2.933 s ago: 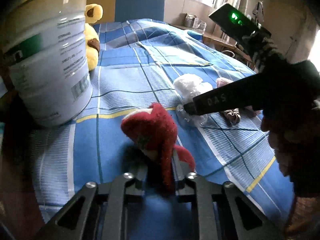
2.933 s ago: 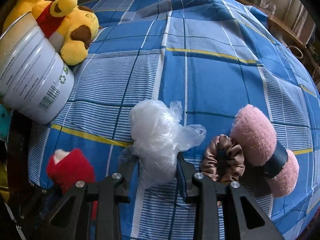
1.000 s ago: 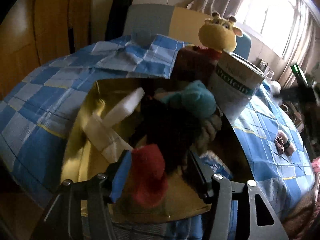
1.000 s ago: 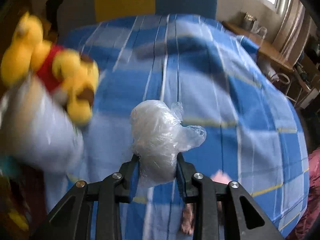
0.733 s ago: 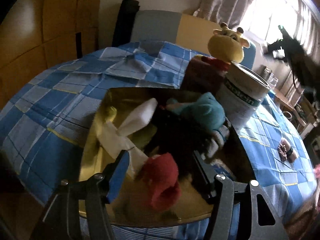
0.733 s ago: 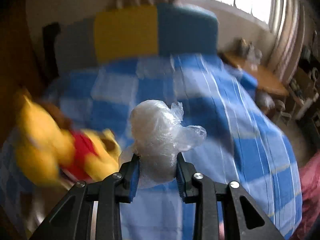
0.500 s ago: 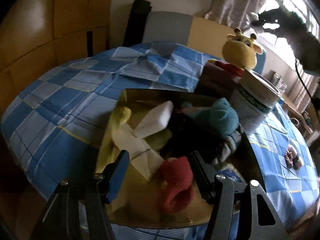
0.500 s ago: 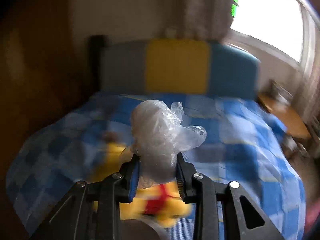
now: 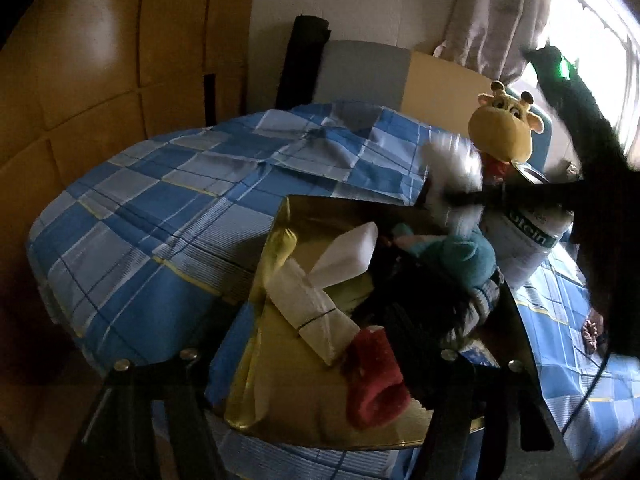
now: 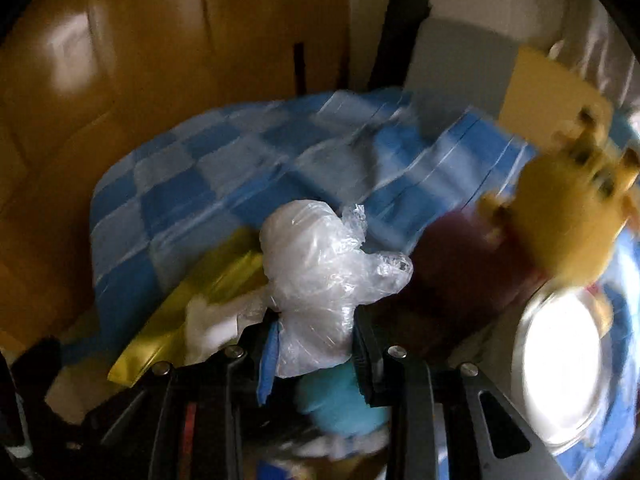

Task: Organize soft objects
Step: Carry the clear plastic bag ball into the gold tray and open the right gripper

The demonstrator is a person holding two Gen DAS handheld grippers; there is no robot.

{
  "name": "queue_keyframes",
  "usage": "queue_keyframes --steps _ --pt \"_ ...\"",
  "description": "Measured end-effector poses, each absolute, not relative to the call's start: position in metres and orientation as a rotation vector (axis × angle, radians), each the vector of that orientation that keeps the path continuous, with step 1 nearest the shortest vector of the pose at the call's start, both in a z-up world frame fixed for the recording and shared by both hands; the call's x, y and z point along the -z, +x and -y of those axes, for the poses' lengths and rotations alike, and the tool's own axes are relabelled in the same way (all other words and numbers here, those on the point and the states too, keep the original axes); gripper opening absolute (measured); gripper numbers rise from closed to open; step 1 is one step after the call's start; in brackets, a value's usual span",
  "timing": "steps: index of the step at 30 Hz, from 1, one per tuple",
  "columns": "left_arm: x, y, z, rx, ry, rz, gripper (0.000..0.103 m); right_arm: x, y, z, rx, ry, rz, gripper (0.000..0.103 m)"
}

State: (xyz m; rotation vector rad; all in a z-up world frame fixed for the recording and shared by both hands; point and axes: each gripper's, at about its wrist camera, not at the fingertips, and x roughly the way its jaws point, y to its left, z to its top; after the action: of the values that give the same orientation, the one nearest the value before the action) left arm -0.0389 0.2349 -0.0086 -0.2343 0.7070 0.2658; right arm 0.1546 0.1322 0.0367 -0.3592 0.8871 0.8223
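Note:
My left gripper point(image 9: 320, 364) is open and empty over the gold-lined box point(image 9: 280, 376). The red plush toy point(image 9: 374, 376) lies in the box between the fingers, free of them, beside a white tissue pack point(image 9: 316, 312), a teal plush point(image 9: 460, 256) and dark fabric. My right gripper point(image 10: 314, 340) is shut on a clear crumpled plastic bag point(image 10: 320, 276) and holds it above the far side of the box point(image 10: 188, 300). The bag shows blurred in the left wrist view point(image 9: 450, 184), with the right gripper's black body behind it.
A yellow giraffe plush point(image 9: 504, 132) and a white protein can point(image 9: 528, 236) stand beside the box on the blue checked bedspread point(image 9: 160, 220). A brown scrunchie point(image 9: 594, 330) lies at the right. A wooden wardrobe point(image 9: 100, 60) stands at the left.
My left gripper has opened and dropped the red plush into the box, then drawn back. My right gripper has carried the plastic bag from the bed over to the box.

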Motion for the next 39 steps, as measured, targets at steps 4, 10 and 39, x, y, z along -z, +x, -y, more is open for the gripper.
queue_keyframes --steps 4,10,39 --pt "0.009 -0.043 -0.235 -0.27 -0.236 -0.708 0.069 -0.001 0.126 -0.132 -0.857 -0.329 -0.965 0.031" --pt "0.01 -0.048 -0.236 -0.273 -0.245 -0.707 0.07 0.025 0.088 -0.121 -0.881 -0.304 -1.024 0.031" --pt "0.016 -0.054 -0.235 -0.281 -0.245 -0.72 0.072 0.058 0.035 -0.091 -0.865 -0.257 -1.043 0.057"
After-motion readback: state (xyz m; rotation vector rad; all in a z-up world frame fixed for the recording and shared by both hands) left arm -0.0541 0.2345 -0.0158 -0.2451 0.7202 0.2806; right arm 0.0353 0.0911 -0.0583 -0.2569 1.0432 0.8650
